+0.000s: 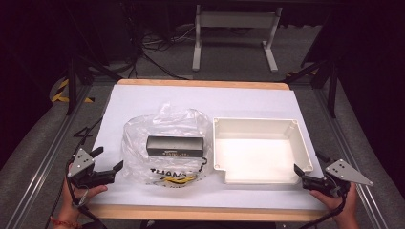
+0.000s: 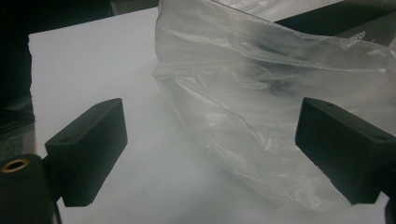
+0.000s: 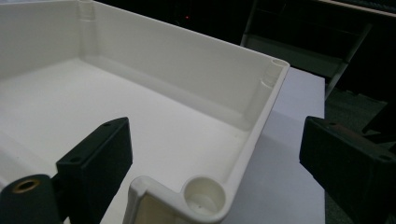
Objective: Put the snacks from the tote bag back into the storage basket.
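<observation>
The crumpled clear plastic bag (image 1: 167,143) with a black rectangular box (image 1: 175,146) inside lay just left of the shallow white plastic tray (image 1: 260,121). The left gripper (image 1: 109,162) stood near the bag's left edge, jaws wide apart, holding nothing. The right gripper (image 1: 308,171) sat at the tray's near right corner, jaws spread wide and empty.

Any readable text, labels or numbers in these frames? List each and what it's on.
"THAN": black print on the clear plastic bag near its front edge; the letters after it are lost in folds, and the yellow mark below is no readable text.
Pale print along the black box front: too small and blurred to read.
White tray: no text.
</observation>
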Available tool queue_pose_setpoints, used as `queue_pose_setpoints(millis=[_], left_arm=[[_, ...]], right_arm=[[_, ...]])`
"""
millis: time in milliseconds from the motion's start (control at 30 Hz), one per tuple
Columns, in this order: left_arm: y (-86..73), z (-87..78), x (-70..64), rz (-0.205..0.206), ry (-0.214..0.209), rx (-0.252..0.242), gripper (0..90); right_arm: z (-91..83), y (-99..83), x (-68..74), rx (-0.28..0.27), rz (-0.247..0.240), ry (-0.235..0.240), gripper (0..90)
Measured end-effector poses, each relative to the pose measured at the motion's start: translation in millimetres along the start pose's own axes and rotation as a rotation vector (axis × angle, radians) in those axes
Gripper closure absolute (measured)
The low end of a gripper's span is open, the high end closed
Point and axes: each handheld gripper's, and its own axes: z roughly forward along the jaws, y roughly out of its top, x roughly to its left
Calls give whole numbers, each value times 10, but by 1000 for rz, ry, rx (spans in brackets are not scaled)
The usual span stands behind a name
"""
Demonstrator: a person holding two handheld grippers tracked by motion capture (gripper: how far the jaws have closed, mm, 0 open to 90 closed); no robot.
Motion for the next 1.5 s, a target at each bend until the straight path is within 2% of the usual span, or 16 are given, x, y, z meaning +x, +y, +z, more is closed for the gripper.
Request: queue_pose_setpoints(millis=[133, 300, 333, 800, 1100, 1267, 1367, 1400, 1500], left_arm=[[8, 11, -18, 8, -2, 4, 99], [-3, 1, -16, 10, -5, 12, 101], [-10, -3, -16, 10, -5, 7, 102], [-5, 5, -39, 18, -14, 19, 109], [3, 9, -62, 23, -22, 24, 110], [1, 11, -60, 22, -21, 23, 111], [1, 12, -62, 24, -22, 27, 111], [1, 14, -64, 26, -21, 29, 112], [3, 14, -63, 29, -22, 30, 112]], right_arm=[[-20, 37, -9, -1, -13, 3, 112], [-40, 94, -17, -9, 0, 14, 118], [-47, 124, -10, -6, -17, 18, 122], [-51, 312, 25, -15, -59, 52, 154], [92, 512, 152, -2, -112, 143, 187], [245, 639, 241, 11, -162, 189, 206], [306, 694, 282, 16, -171, 207, 210], [358, 741, 313, 23, -184, 228, 215], [404, 782, 347, 30, -198, 235, 218]])
